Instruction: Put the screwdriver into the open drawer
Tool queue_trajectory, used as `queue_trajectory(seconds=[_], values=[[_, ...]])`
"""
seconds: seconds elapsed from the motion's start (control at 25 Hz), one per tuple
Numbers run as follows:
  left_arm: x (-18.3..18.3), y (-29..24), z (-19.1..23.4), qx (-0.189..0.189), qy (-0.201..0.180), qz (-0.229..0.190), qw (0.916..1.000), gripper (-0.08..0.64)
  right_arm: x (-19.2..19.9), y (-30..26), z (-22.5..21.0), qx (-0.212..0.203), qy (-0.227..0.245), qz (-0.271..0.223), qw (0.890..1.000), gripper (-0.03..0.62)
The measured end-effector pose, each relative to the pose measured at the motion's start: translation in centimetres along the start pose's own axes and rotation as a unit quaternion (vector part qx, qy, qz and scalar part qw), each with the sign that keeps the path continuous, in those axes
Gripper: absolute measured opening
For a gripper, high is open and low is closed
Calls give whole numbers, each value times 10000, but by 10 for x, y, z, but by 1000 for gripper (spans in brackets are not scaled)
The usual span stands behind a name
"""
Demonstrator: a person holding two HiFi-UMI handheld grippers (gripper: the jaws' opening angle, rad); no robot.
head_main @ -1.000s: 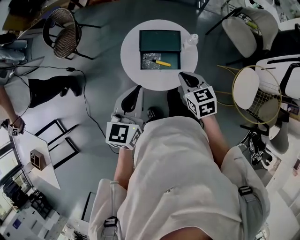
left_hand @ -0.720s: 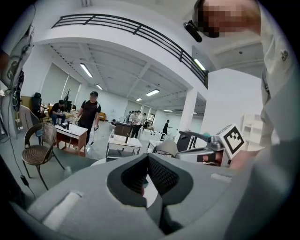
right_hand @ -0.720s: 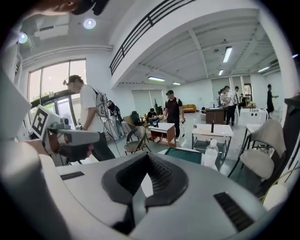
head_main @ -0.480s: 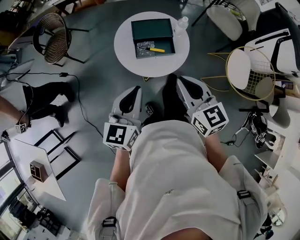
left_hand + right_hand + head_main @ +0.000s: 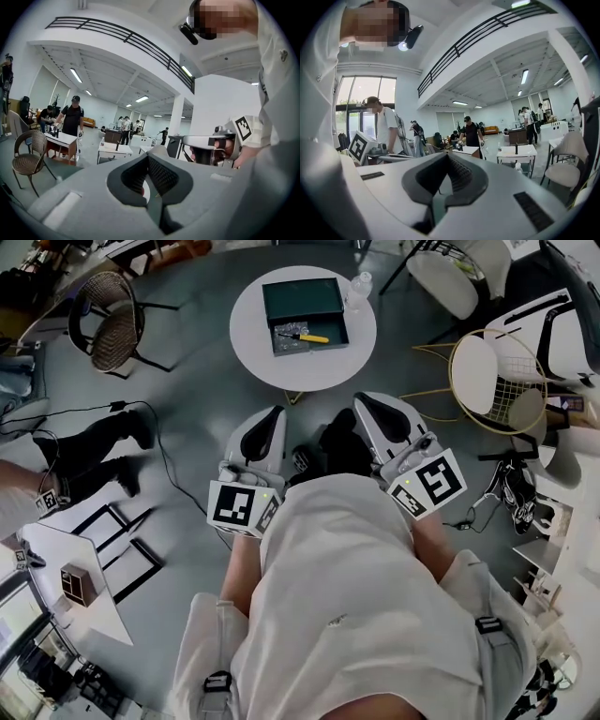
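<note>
Lying inside the open drawer [image 5: 338, 335] of the green box [image 5: 302, 302] on the round white tabletop [image 5: 258, 357], the yellow-handled screwdriver [image 5: 305, 337] is sitting well apart from both tools. The left tool [image 5: 265, 423] and the right tool [image 5: 372, 409] are hanging near the person's body, over the grey floor [image 5: 197, 409]. Each tool is holding its jaws pressed together, with nothing between them.
</note>
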State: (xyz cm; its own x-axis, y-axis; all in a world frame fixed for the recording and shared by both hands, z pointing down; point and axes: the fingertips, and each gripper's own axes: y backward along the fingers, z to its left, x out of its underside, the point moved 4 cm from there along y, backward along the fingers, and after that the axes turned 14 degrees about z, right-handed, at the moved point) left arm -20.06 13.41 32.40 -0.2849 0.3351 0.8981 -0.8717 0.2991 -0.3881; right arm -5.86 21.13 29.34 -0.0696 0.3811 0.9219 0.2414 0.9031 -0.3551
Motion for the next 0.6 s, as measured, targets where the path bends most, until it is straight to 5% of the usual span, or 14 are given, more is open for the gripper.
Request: queue_trajectory(seconds=[0.6], values=[[3, 12, 2, -75, 12, 16, 10000, 11, 5, -4, 10, -135, 35, 73, 9999, 6]])
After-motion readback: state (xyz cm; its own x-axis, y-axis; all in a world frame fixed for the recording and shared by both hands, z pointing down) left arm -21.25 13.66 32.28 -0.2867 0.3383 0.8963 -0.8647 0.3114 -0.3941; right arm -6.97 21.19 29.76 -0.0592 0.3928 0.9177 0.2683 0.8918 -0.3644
